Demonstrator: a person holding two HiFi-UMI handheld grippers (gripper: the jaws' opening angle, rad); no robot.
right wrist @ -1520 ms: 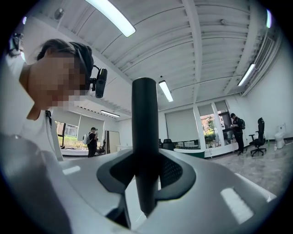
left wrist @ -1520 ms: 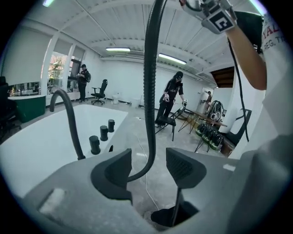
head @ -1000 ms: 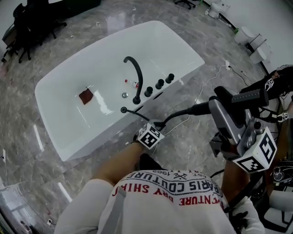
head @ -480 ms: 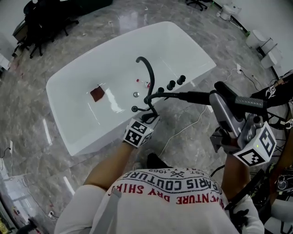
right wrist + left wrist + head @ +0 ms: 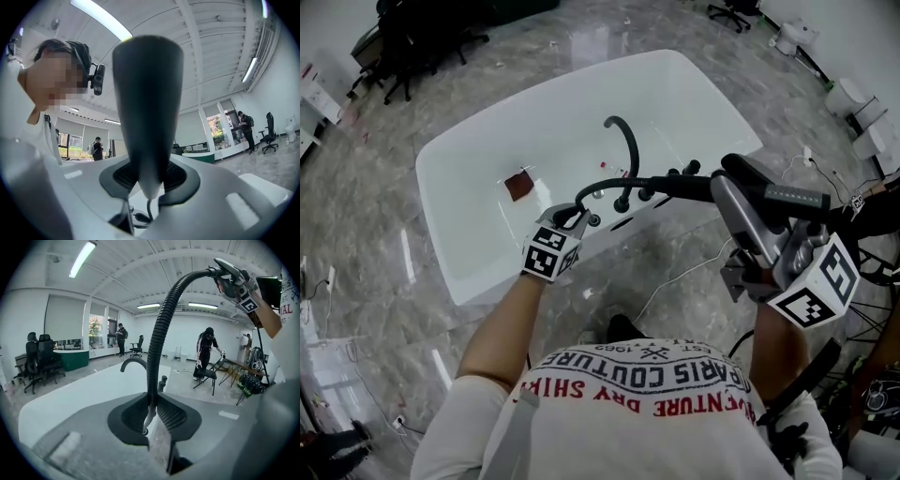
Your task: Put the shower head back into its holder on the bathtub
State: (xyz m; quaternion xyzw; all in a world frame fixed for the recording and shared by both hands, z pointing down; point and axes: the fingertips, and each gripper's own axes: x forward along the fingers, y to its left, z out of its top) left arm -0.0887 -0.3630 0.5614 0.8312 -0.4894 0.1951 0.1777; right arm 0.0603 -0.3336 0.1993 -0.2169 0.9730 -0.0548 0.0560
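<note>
The white bathtub point(image 5: 478, 169) lies ahead in the head view, with a curved black spout point(image 5: 626, 150) and black knobs point(image 5: 675, 174) on its near rim. My right gripper point(image 5: 733, 192) is shut on the dark shower head point(image 5: 752, 178), which fills the right gripper view point(image 5: 147, 103) between the pads. A black ribbed hose point(image 5: 628, 184) arcs from it to my left gripper point(image 5: 570, 217), shut on the hose at the tub's near rim. In the left gripper view the hose point(image 5: 157, 348) rises from the left gripper point(image 5: 151, 420) to the shower head point(image 5: 228, 275).
A small red-brown object point(image 5: 519, 185) lies in the tub. A thin white cable point(image 5: 675, 281) trails on the marble floor beside it. Office chairs point(image 5: 412, 37) stand at the far left. Black stands and gear point(image 5: 872, 272) crowd the right side. People stand far off in the room.
My left gripper has travelled left and up along the hose to the tub's near rim, so the hose now stretches in an arc. The right gripper with the shower head shifted only slightly.
</note>
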